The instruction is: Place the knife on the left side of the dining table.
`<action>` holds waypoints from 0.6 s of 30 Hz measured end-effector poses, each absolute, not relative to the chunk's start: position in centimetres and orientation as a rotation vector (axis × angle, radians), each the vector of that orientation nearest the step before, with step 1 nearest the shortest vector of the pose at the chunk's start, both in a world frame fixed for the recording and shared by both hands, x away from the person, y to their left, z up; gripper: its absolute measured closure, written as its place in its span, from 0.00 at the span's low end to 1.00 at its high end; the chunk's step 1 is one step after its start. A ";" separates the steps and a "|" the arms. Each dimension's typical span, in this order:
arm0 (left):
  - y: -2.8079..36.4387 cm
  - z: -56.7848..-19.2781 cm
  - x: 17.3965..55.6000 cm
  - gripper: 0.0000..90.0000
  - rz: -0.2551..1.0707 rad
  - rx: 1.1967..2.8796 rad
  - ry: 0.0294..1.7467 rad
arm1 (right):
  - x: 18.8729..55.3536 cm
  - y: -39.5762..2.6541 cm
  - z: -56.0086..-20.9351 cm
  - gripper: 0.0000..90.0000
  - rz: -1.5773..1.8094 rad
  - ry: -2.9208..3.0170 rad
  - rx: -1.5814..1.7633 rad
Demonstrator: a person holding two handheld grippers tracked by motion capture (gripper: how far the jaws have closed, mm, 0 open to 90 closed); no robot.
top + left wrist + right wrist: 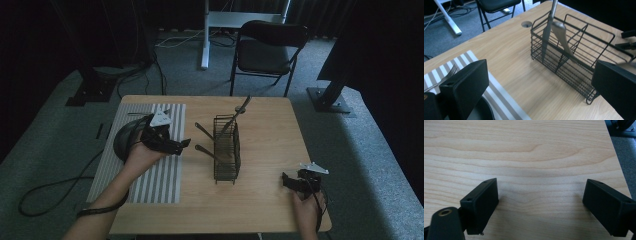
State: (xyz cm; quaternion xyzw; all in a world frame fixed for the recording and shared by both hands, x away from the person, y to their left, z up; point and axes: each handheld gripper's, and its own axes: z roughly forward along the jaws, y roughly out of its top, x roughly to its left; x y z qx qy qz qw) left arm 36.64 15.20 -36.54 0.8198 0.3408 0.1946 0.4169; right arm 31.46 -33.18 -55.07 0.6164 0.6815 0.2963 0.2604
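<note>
While the left claw hung wide open and empty over the striped mat, a fork lay on that mat just behind its jaws, near the dark bowl. Best approach judged: close squarely across the handle, lift level, then carry to the wire basket. Right claw was open, empty, over bare table.

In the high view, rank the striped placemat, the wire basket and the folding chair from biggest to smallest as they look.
1. Striped placemat
2. Folding chair, though it stands farther from the camera, so it looks smaller than it is
3. Wire basket
</note>
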 end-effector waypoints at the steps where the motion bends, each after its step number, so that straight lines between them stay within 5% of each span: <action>1: 15.1 -36.5 36.8 0.02 0.482 2.056 0.860 | 31.5 -33.2 -55.1 0.14 0.803 1.846 1.669; 15: 13.3 -35.7 38.9 0.05 0.408 2.012 0.875 | 31.5 -33.2 -55.1 0.14 0.803 1.846 1.669; 18: 12.8 -35.7 39.2 0.13 0.405 2.015 0.889 | 31.5 -33.2 -55.1 0.14 0.803 1.846 1.669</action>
